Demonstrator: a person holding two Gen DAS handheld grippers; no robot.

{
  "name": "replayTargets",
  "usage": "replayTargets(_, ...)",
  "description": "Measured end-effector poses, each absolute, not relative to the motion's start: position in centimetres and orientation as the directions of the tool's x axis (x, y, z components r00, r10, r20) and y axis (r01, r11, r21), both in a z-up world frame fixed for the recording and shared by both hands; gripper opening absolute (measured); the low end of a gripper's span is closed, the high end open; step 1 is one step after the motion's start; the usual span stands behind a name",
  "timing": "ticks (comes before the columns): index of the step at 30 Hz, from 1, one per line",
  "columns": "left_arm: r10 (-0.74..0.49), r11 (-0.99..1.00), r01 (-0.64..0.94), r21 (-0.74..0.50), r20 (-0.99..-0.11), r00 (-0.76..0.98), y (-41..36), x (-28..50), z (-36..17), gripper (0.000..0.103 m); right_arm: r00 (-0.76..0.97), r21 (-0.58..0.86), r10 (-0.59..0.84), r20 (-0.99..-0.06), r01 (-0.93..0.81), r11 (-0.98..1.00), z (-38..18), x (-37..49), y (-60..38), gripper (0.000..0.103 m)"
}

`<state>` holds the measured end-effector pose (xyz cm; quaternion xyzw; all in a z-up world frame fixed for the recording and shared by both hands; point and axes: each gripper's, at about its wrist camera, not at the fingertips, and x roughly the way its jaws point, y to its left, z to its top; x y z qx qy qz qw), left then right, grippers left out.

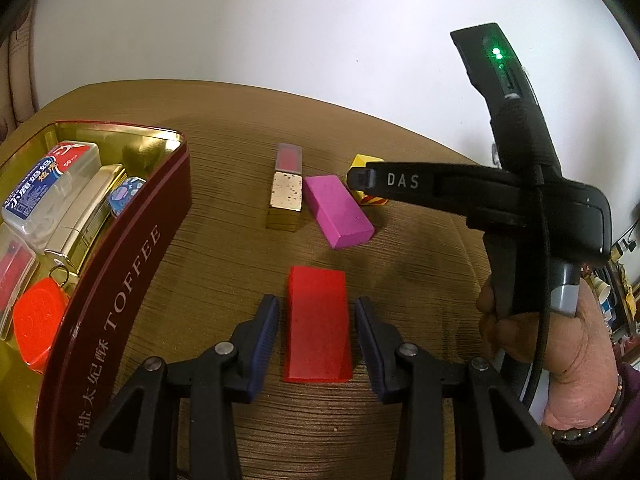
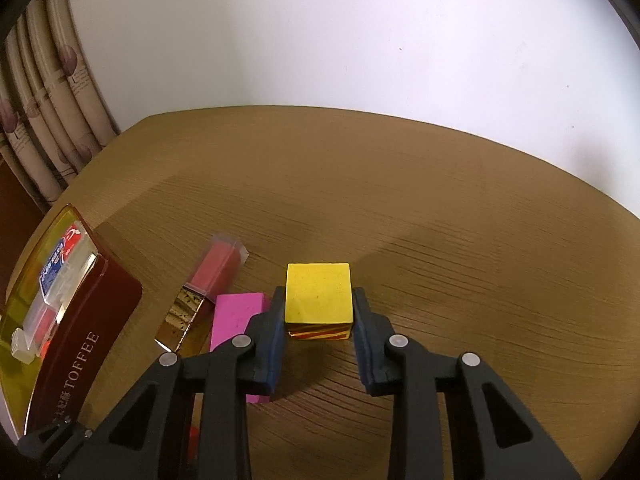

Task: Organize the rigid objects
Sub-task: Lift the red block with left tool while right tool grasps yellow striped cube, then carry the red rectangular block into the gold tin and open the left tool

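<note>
Tabletop [image 2: 400,200] of wood grain fills both views, backed by a pale wall, with patterned curtains [image 2: 44,120] hanging at its far left edge. A dark red tin lettered TOFFEE [image 1: 132,264] stands along the left side, its gold interior packed with a clear plastic box of floss picks [image 1: 48,184], a silver-gold case, a small blue-patterned item and an orange-red tag on a key ring [image 1: 38,320]. The left gripper [image 1: 316,312] hangs over a red block [image 1: 318,328] that lies flat on the table; its blue pads stand on either side of the block with a visible gap, so it is parted and gripping nothing. Beyond it lies a magenta block [image 1: 338,212], angled, just beside a lip gloss tube with a gold cap [image 1: 286,188], which rests between the tin and the magenta block. The right gripper [image 2: 318,304], held in a person's hand [image 1: 560,344] with a beaded bracelet at the wrist, is clamped on a yellow cube [image 2: 319,294] with red-striped sides; its pads press on both flanks of the cube, which sits right of the magenta block.
</note>
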<state>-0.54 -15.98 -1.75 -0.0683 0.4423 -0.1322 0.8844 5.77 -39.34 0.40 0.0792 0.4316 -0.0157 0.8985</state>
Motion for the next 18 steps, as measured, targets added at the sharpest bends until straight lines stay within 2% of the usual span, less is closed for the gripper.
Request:
replayTargets(7,-0.284,0.959,0.175,-0.223,-0.768,0.574,-16.1,-0.7,-1.4,0.040,0.650,0.152,0.035,-0.759,0.126,0.980,0.9,3.5,-40.4,0.028)
replayTargets(18,-0.245,0.969,0.182,-0.170,-0.782,0.573,-17.9,0.2,-2.0,0.040,0.681,0.147,-0.040,-0.731,0.214,0.966,1.1,-4.9,-42.9,0.028)
